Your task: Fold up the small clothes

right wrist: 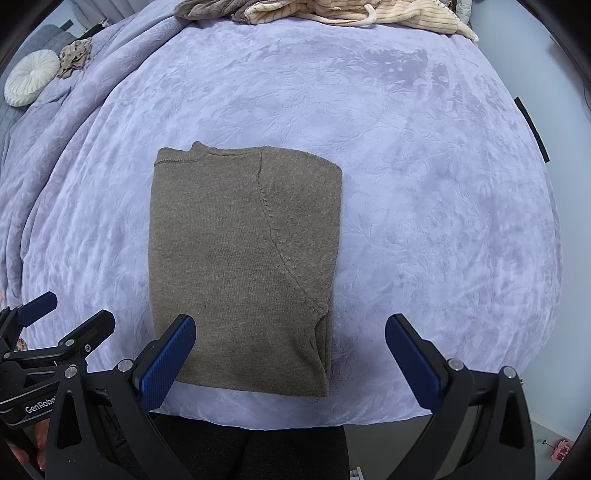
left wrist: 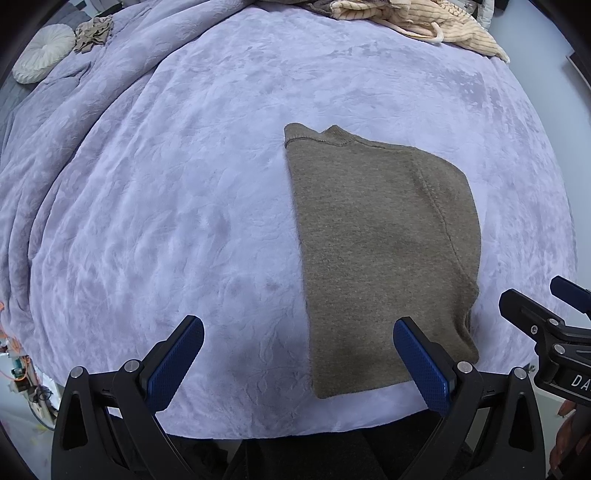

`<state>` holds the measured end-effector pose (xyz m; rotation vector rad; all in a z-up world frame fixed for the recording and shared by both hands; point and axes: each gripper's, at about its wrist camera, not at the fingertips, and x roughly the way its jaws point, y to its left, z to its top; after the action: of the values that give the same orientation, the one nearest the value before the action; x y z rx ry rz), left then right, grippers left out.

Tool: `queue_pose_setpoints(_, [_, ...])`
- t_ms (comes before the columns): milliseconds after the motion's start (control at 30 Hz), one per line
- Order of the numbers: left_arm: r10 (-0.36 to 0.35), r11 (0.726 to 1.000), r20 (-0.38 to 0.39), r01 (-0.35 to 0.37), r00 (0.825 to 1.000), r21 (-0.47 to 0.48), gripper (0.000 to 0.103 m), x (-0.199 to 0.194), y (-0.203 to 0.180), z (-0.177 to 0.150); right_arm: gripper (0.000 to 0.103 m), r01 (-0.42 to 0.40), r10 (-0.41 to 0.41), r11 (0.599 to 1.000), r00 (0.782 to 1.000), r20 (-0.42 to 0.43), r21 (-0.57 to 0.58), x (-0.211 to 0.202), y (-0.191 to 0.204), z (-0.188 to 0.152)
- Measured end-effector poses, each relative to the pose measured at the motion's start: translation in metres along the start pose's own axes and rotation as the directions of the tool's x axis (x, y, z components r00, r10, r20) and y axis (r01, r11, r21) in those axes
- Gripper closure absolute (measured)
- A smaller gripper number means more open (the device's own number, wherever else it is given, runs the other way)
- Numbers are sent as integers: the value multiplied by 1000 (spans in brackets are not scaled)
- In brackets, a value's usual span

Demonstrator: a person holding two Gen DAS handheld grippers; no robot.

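A brown knit sweater [left wrist: 380, 251] lies folded into a narrow rectangle on the lilac bedspread [left wrist: 184, 203], collar at the far end. It also shows in the right wrist view [right wrist: 240, 258]. My left gripper [left wrist: 297, 332] is open and empty, above the sweater's near left corner. My right gripper [right wrist: 290, 332] is open and empty, above the sweater's near right edge. The right gripper shows at the right edge of the left wrist view [left wrist: 543, 314]; the left gripper shows at the left edge of the right wrist view [right wrist: 66, 317].
A pile of cream ribbed clothes [left wrist: 436, 22] lies at the far edge of the bed, also in the right wrist view [right wrist: 351, 13]. A round white cushion [left wrist: 44, 51] and a small crumpled beige cloth [left wrist: 94, 33] lie far left. The bed's near edge [right wrist: 258, 421] is just below the grippers.
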<state>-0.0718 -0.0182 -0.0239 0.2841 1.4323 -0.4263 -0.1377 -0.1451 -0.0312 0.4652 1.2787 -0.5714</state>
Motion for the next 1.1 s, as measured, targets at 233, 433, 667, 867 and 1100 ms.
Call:
queue_pose_setpoints(233, [20, 1000, 4, -20, 1000, -2, 0, 0, 0, 0, 1, 0, 0, 1000, 1000, 0, 0, 0, 0, 0])
queue_pose_setpoints(433, [20, 1000, -1, -20, 1000, -7, 0, 1, 1, 0, 1, -1, 1, 1000, 1000, -1, 1, 1, 0, 0])
queue_pose_setpoints(667, [21, 1000, -2, -21, 1000, -8, 0, 1, 1, 0, 1, -1, 1, 1000, 1000, -1, 1, 1, 1, 0])
queue_pose_setpoints(867, [23, 1000, -7, -23, 1000, -16, 0, 3, 3, 0, 1, -1, 1, 1000, 1000, -2, 3, 1, 1, 0])
queue_pose_setpoints(1100, [31, 999, -8, -32, 999, -25, 0, 4, 4, 0, 1, -1, 1, 1000, 1000, -5, 2, 2, 3, -2])
